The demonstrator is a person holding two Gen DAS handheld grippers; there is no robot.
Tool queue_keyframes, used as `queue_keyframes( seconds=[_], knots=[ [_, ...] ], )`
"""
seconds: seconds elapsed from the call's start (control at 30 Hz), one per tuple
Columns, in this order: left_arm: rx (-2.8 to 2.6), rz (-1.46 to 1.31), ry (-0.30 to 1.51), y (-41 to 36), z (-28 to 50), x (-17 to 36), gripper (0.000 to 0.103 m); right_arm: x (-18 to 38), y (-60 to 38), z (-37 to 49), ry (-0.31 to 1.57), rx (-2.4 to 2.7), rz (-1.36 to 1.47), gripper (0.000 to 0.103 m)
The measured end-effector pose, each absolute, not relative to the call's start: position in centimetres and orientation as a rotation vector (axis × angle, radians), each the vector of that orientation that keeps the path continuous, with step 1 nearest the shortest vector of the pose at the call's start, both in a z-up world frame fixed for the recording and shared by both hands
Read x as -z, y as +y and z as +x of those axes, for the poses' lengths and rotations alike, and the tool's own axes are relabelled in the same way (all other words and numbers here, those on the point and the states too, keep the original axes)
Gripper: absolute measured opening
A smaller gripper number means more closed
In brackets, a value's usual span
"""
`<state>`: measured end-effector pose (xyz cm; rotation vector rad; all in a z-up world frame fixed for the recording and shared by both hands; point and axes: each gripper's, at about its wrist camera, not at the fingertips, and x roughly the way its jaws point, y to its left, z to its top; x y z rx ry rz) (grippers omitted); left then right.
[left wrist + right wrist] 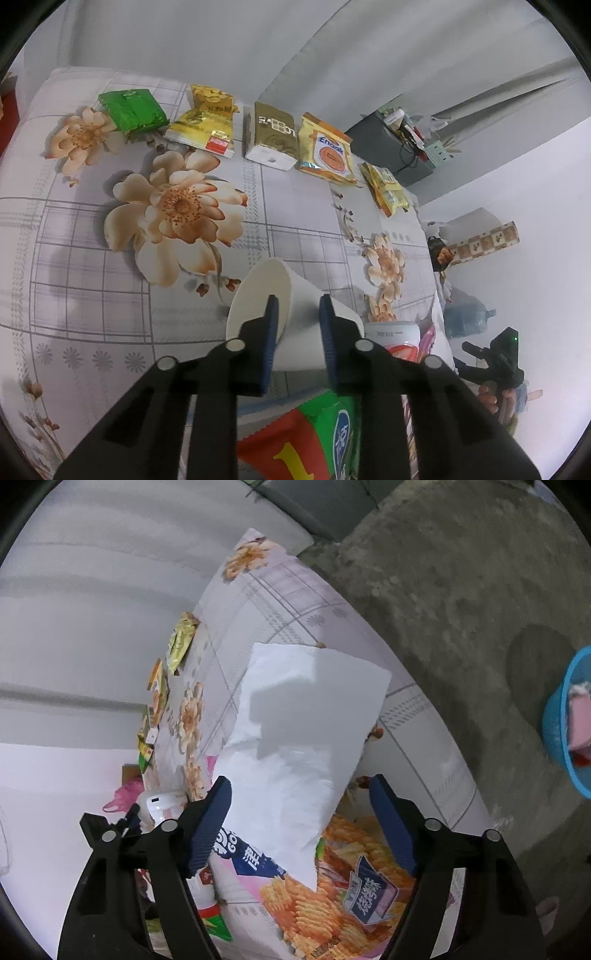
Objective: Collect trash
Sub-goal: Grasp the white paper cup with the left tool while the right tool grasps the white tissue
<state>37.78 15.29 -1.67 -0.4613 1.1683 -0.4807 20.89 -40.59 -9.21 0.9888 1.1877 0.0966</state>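
Nearest the right gripper (301, 825), jaws spread wide: a chip bag (314, 904) under a paper sheet (306, 720), both loose on the table (332, 602). Could snag one and slide the other off. Left gripper (297, 332) clamped on a tipped cup (295, 314), thin-walled, easily crushed.

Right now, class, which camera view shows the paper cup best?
The left wrist view. The paper cup lies on its side on the floral cloth, mouth and wall both visible, with the left gripper fingers astride its wall, one inside the mouth. The right wrist view shows no cup, only a white tissue between the right gripper fingers.
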Motion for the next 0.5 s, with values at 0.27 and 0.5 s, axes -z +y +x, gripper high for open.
queue_keyframes(
  seconds=[0.27,0.5],
  knots=[
    [0.486,-0.48,1.125,16.0,37.4,1.1,0.011,9.7,-41.1,21.2,1.172,-0.076,1.026,0.046],
    [0.485,-0.493,1.069,17.0,36.7,0.0,0.006,9.8,-41.6,20.7,1.135,-0.076,1.062,0.016]
  ],
)
